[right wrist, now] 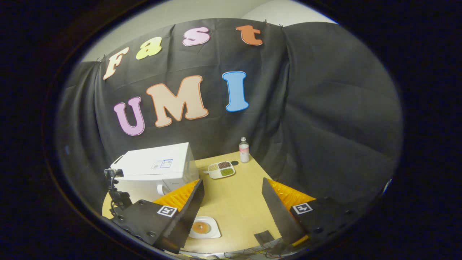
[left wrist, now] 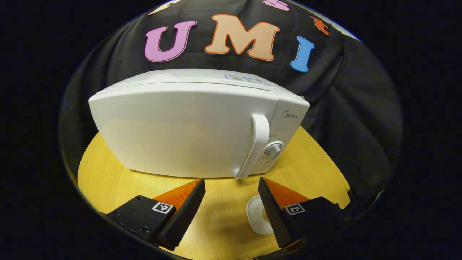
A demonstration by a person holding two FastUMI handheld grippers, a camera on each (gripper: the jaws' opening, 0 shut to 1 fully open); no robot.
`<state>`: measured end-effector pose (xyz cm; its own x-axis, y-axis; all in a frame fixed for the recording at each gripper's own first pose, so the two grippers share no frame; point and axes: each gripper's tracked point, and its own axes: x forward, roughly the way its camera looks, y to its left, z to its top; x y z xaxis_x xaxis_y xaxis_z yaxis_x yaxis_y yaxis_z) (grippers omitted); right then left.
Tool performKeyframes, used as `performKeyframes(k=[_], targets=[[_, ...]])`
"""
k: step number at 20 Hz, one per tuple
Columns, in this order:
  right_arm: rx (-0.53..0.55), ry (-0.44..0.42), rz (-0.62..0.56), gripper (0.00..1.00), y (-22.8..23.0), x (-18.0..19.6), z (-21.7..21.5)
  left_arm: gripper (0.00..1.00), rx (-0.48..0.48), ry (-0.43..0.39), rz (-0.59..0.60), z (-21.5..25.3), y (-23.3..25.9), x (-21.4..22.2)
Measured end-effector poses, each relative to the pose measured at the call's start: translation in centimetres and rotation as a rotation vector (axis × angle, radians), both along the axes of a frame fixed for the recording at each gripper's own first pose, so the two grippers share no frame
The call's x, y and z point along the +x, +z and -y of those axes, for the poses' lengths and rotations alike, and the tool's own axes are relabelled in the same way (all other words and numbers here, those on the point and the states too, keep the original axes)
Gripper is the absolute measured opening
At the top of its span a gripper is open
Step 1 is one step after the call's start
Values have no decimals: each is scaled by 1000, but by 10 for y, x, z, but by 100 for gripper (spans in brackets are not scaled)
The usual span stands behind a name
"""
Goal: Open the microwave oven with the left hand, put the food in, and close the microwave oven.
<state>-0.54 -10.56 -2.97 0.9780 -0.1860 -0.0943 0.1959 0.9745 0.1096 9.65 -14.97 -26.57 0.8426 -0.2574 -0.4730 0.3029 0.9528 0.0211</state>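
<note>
Left gripper (left wrist: 231,187) wide apart, empty, near closed microwave (left wrist: 187,122) handle (left wrist: 256,144). Right gripper (right wrist: 232,187) wide, empty, above counter (right wrist: 234,202).

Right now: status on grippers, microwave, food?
Left gripper open, facing door handle. Right gripper open, empty. Microwave closed. Food plate on table. Nothing blocking.

a staged recording booth: black cloth wall (right wrist: 325,119) behind a table (right wrist: 238,202) with a microwave (right wrist: 155,168).
</note>
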Motion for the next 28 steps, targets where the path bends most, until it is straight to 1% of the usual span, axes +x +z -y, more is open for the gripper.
performKeyframes(k=[3,5,7,9,11,13,14,16,17,18,19,20,21,22,23,24,28], targets=[[38,-6,-18,92,-9,5,4,96,26,-4,1,10,-12,15],[89,5,-32,92,-16,7,2,96,25,1,-1,16,-17,26],[117,0,-44,92,-23,10,4,95,25,6,-1,21,-22,36],[103,-14,-54,92,-29,8,8,95,34,14,-5,24,-26,43],[81,-24,-65,92,-33,6,13,94,22,21,-16,27,-30,49],[70,-29,-75,92,-36,3,16,86,15,26,-27,30,-33,51],[69,-29,-79,100,-38,2,16,77,23,28,-28,31,-35,53],[70,-28,-86,100,-41,2,17,68,53,27,-16,30,-35,58],[69,-25,-91,100,-44,3,15,68,58,21,-10,32,-34,61],[68,-20,-97,100,-45,4,14,46,51,20,-23,35,-36,60],[68,-13,-101,100,-48,4,12,54,47,30,-32,35,-37,61],[67,-4,-104,92,-48,5,10,39,48,39,-39,35,-38,60],[66,4,-107,92,-50,5,7,39,51,39,-36,37,-38,61],[63,12,-109,92,-51,4,5,28,57,36,-43,38,-39,59],[59,19,-112,92,-53,5,3,26,71,39,-34,38,-38,59],[55,24,-117,92,-54,4,2,20,80,37,-27,37,-38,59],[59,46,-142,92,-65,1,-1,11,82,34,-28,37,-38,58]])
